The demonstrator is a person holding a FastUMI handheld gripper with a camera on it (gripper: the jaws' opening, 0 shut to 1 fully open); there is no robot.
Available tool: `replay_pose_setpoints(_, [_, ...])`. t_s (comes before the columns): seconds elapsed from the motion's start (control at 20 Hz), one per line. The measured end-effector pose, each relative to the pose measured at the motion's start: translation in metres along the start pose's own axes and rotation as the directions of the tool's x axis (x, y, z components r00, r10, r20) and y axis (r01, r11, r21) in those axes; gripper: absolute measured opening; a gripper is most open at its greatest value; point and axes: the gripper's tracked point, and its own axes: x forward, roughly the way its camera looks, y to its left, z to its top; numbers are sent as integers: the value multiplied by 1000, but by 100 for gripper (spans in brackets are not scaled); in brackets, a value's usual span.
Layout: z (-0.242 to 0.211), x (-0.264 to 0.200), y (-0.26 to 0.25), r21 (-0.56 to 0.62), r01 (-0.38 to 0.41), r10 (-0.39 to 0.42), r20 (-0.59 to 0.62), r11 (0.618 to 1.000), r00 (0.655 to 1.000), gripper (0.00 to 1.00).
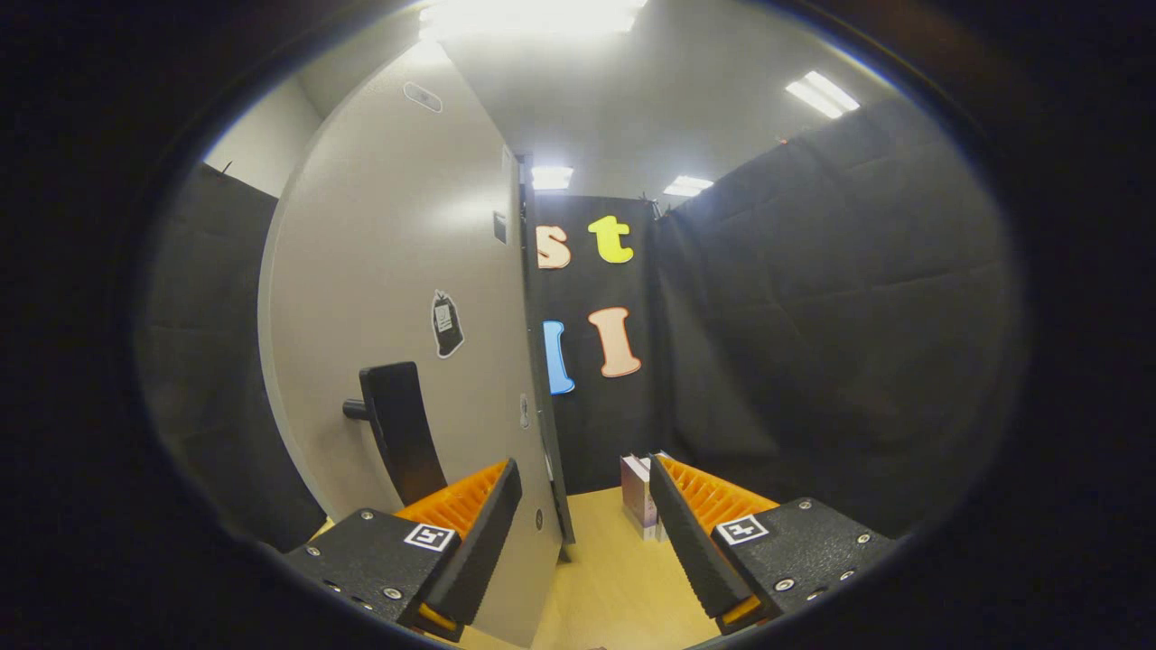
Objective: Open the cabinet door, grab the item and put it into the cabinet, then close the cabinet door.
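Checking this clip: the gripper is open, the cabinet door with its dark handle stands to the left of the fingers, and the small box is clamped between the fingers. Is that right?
Not quite. In the gripper view the box is not clamped: it stands on the wooden surface beyond the fingers, untouched. The rest holds: the gripper is open and empty, and the cabinet door with its dark handle stands to the left of the fingers.

Gripper (585, 492) spread wide, nothing held between the fingers (492, 515). Both fingers point forward and slightly upward, tips apart, ribbed inner pads facing each other. Square marker tags sit atop each finger base.
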Motion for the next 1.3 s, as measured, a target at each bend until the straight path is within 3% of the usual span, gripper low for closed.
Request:
replay_pose_setpoints(0.7, [-11,26,97,38,-161,162,-25,986,986,90])
replay_pose_setpoints(1.3, [-20,72,216,-29,-305,303,-56,952,951,90])
